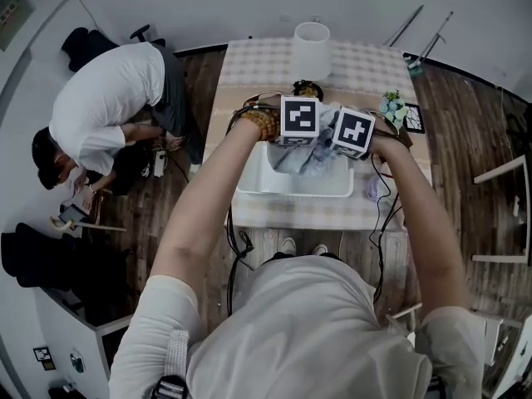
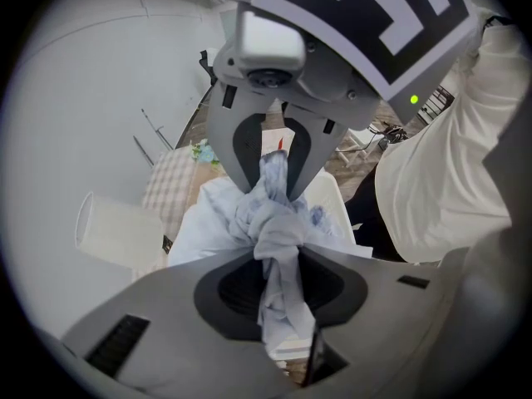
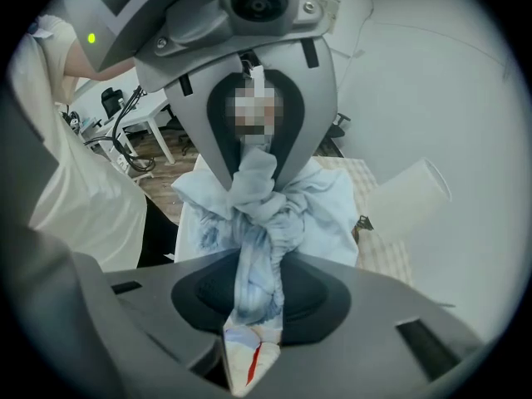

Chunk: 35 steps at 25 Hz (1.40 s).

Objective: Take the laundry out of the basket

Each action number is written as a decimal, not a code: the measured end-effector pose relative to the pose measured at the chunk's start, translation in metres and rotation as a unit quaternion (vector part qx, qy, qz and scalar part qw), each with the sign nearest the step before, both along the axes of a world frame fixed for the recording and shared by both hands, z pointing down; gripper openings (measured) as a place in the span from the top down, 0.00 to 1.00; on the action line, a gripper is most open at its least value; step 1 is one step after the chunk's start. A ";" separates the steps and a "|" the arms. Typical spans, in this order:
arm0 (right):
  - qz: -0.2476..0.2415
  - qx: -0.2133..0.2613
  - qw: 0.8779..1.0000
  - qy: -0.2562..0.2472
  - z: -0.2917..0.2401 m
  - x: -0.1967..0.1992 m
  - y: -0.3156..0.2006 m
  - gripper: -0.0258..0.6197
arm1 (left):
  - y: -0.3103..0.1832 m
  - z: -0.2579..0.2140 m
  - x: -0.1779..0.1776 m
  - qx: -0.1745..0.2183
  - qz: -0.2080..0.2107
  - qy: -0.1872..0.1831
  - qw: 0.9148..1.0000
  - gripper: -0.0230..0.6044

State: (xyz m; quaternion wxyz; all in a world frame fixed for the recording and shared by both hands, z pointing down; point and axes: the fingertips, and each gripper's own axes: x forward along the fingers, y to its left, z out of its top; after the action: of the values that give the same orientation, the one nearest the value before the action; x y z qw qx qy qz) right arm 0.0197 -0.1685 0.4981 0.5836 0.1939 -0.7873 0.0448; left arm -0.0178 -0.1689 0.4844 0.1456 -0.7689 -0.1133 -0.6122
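Clamped on one pale garment with left gripper and right gripper. Held just above the basket; not yet set aside.

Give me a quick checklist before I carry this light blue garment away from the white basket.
1. Left tongs shut on the garment: ok.
2. Right tongs shut on the same garment: ok.
3. Garment's lower folds above the rim of the basket: cannot tell; they hang over its inside.
4. Nothing else left in the basket: cannot tell; the garment hides its floor.
5. Room on the table for setting down: ok, bare checked cloth shows beside the white cylinder.
6. Crouching person apart from the table: ok.
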 end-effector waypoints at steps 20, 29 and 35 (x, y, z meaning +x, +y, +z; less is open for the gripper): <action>0.289 -0.020 0.956 0.040 -0.009 0.281 0.181 0.75 | 0.160 -0.004 0.287 -0.021 0.287 0.050 0.956 0.75; 0.297 -0.035 0.954 0.027 0.029 0.296 0.188 0.75 | 0.166 0.033 0.303 -0.027 0.289 0.039 0.956 0.75; 0.275 -0.061 0.960 0.012 0.084 0.299 0.178 0.75 | 0.165 0.085 0.305 -0.057 0.275 0.015 0.960 0.75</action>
State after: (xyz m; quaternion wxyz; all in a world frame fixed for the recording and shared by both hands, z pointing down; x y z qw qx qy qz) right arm 0.3186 0.0100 0.5818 0.5687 0.3671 -0.6927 0.2490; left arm 0.2877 -0.0037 0.5698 0.2657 -0.7243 -0.3530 -0.5293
